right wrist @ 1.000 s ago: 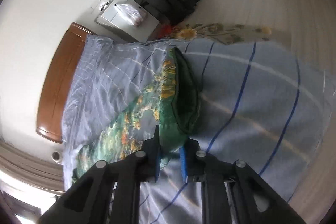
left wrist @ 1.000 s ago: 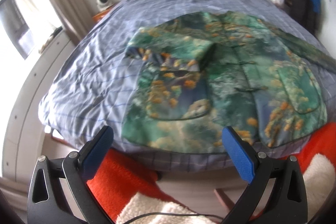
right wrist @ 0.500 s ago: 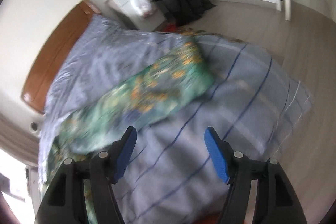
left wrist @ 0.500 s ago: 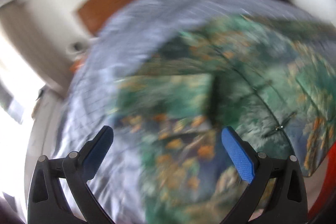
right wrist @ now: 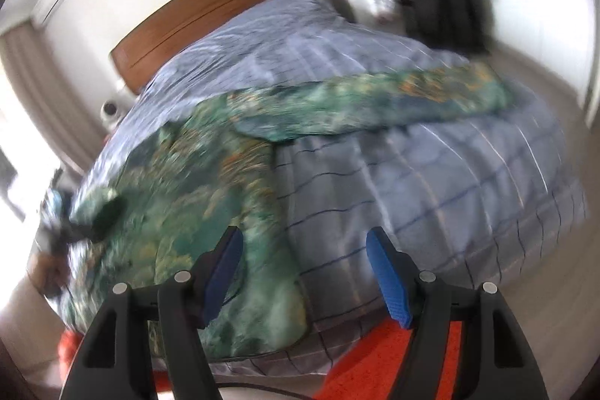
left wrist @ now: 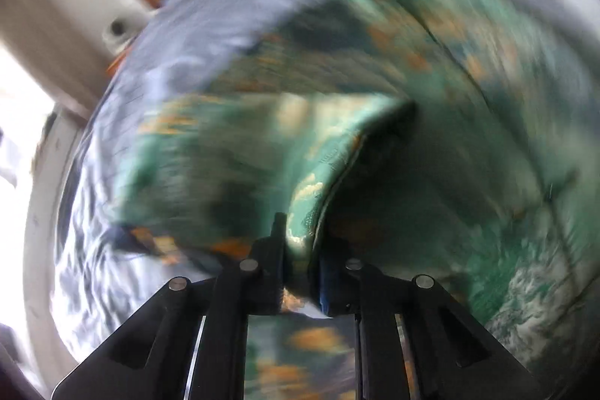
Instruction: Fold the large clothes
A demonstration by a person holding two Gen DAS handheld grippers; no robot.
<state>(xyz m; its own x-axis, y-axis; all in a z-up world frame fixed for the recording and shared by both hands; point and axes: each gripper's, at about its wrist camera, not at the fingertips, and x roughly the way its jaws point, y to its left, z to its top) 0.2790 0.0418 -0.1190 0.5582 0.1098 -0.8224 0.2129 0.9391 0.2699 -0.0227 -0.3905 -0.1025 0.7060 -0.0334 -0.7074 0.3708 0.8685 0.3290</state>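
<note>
Left tongs clamp seemingly satiny green jacket; right tongs apart.

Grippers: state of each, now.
Left gripper: just closed, shut on the green floral jacket.
Right gripper: open, holding nothing.

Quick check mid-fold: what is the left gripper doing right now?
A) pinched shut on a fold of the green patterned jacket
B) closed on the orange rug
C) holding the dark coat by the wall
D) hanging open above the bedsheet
A: in the left wrist view the left gripper has its jaws drawn together with a raised fold of the green patterned jacket clamped between them.
</note>
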